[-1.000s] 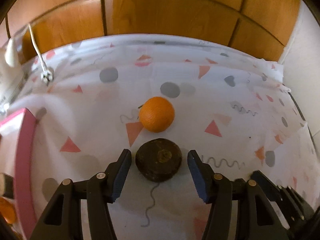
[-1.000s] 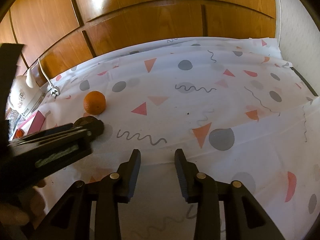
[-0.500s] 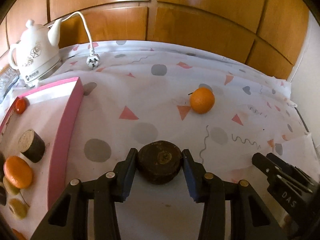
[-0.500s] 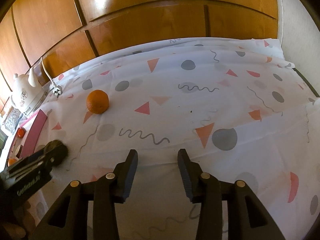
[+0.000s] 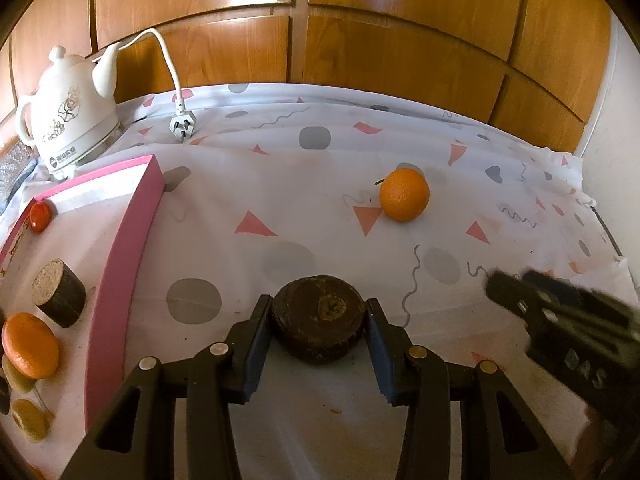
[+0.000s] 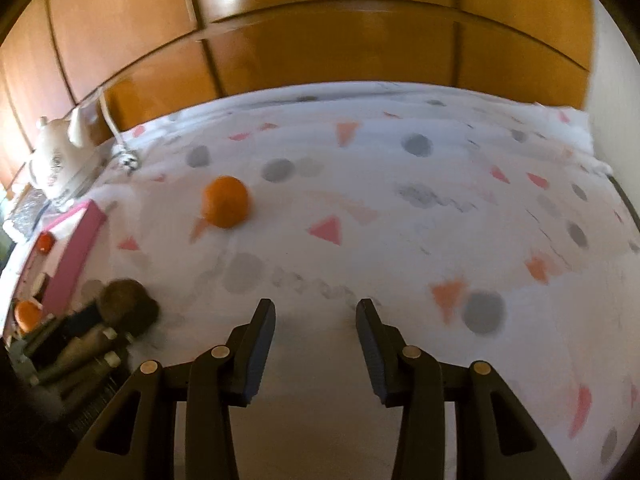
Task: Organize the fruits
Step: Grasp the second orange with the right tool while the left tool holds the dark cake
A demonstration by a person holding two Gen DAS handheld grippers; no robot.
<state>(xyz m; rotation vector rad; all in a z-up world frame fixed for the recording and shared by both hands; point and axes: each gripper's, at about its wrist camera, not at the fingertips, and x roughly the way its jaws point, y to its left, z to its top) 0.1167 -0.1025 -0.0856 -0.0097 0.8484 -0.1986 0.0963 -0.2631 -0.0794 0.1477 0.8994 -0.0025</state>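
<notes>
The cloth spreads wide, and the pink tray on its left edge is the landmark. Right of the tray, the left gripper clamps the dark fruit; its jaws have just been closing. The right gripper, farther right, stands apart, empty, jaws just widened. The orange sits beyond, well right of the tray.

The left hand-held gripper tilts steeply downward, its blue pads pressed against both sides of a dark brown round fruit — a firm clamp. The right hand-held gripper also angles downward; its jaws have just been opening and stand parted with nothing between them — its tip shows blurred at the left view's right edge.
</notes>
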